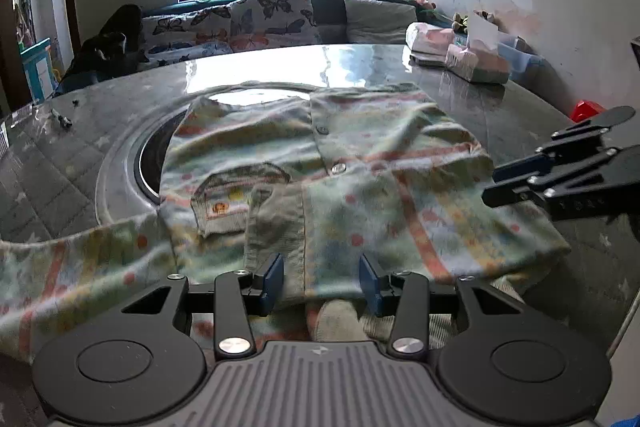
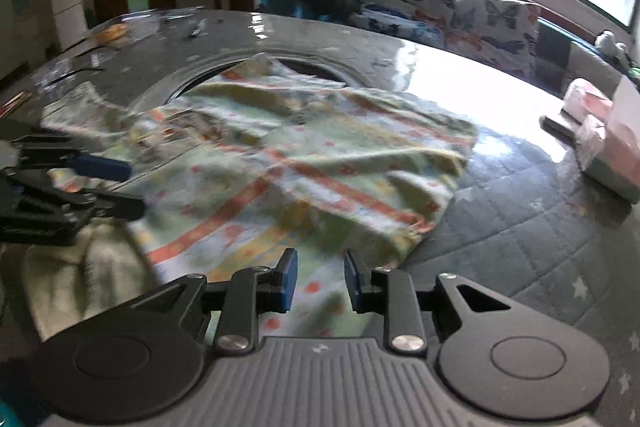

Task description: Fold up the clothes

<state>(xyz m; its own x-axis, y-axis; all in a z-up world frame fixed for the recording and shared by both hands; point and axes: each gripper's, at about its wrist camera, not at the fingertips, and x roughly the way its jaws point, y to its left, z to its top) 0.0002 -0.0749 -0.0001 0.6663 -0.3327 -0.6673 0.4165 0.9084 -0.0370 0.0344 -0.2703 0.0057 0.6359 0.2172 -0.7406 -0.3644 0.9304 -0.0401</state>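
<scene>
One patterned cardigan (image 1: 320, 187), two grippers (left (image 1: 321, 277), right (image 2: 317, 281)), two butterfly cushions (image 1: 240, 23), one table (image 1: 520, 115)

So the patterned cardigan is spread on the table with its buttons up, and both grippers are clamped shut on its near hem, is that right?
Not quite. The cardigan does lie spread on the table, buttons up, but neither gripper is clamped. The left wrist view shows the left gripper with its fingers apart over the hem, and the right wrist view shows the right gripper open as well.

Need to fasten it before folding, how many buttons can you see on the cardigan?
2 round buttons on the pastel knitted cardigan's front placket: one upper, one lower. Folds may hide others.
</scene>
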